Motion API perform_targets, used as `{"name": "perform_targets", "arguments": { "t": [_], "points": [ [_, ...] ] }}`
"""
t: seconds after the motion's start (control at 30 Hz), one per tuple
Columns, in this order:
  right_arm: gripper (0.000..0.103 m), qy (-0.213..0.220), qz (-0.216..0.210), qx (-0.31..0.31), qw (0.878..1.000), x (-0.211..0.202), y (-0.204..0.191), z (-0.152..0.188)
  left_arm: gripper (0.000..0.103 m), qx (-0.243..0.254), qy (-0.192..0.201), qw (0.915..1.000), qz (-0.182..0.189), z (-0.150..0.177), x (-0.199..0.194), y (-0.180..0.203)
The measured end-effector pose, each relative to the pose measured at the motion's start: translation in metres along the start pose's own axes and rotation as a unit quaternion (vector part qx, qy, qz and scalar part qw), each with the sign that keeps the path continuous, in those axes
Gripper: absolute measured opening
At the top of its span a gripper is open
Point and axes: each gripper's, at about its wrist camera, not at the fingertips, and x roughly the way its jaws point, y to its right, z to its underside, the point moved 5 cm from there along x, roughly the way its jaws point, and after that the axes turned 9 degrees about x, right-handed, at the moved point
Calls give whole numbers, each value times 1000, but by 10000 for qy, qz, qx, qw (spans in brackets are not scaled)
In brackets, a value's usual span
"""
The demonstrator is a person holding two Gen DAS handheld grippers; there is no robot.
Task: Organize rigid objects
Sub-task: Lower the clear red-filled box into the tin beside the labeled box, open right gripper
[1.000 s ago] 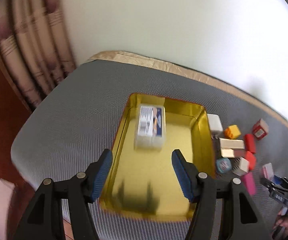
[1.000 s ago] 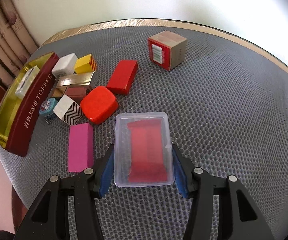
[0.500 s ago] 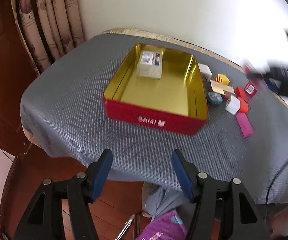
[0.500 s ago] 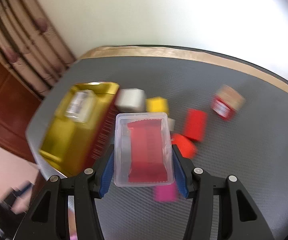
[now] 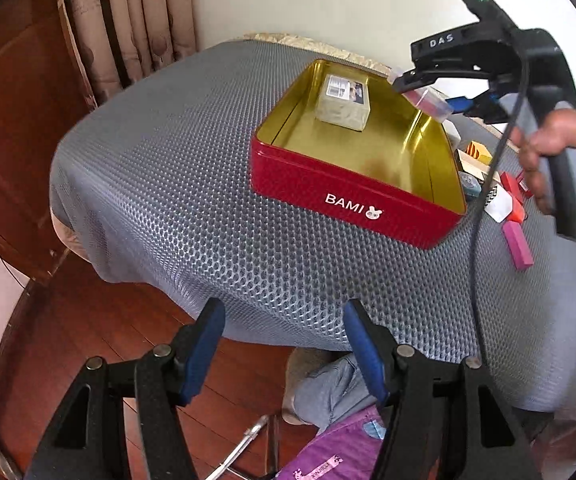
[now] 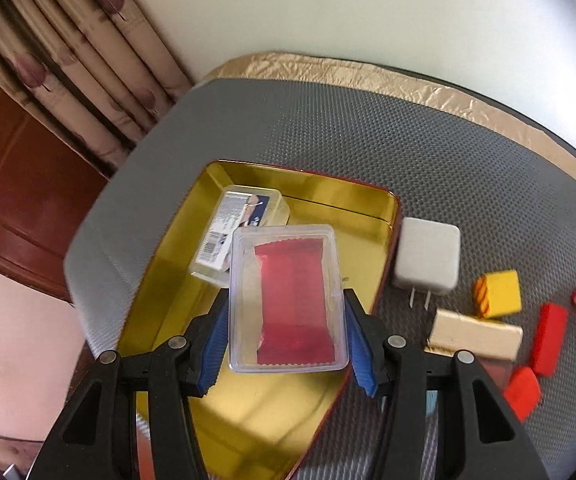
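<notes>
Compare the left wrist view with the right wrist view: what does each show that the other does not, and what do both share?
Only the left wrist view shows the BAMI lettering on the tin's red side, the person's hand, the pink block, the wooden floor and the empty left tool.

Only the right wrist view shows the white charger's prongs and the right tool from behind, clamped on the clear box.

Both show the gold-lined tin, the labelled box inside it, and the grey mat.

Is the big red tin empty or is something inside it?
Not empty. One clear box with a printed label lies on the gold floor of the red tin. The right gripper holds another clear box above it.
</notes>
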Motion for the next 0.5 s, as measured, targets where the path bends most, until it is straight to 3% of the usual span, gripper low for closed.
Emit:
{"name": "perform_targets", "arguments": {
  "t": [0.1,0.5],
  "points": [
    [50,-58,100,0,9999,13,1,-5,63,-168,-52,9998,134,-1,7,-8],
    [50,-29,358,18,9994,46,-6,-9,63,207,-93,9997,3,-2,17,-3]
  ]
}}
